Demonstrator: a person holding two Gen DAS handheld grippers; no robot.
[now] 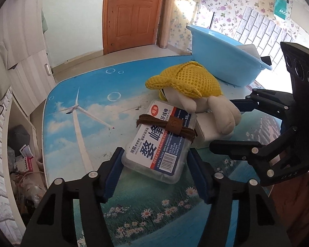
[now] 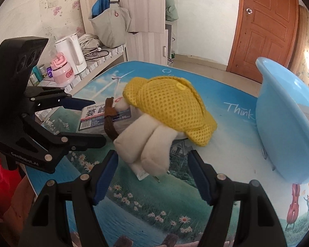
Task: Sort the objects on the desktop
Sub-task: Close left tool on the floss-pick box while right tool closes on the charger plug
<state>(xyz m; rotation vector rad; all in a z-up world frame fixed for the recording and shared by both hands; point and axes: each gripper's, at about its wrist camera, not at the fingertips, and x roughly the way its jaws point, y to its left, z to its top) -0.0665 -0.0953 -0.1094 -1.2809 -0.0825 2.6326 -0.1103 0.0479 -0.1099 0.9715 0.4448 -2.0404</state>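
Progress: early, nothing visibly sorted | floss box (image 1: 160, 142) frame centre on table (image 1: 72, 94), between left gripper (image 1: 154, 173) pads, contact unclear | plush toy (image 2: 154, 127) centre, ahead of gaping right gripper (image 2: 152, 177) | basin (image 2: 286, 123) right edge

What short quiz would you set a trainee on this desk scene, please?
1. Which thing lies between the fingers of the left claw?
A. a floss box
B. a kettle
C. a drinks bottle
2. True or false: a brown band lies across the label of the floss box.
3. Fill in: the right claw stands open around the legs of the ___ that wears the yellow mesh hat.

Key: 1. A. 2. True. 3. plush toy.
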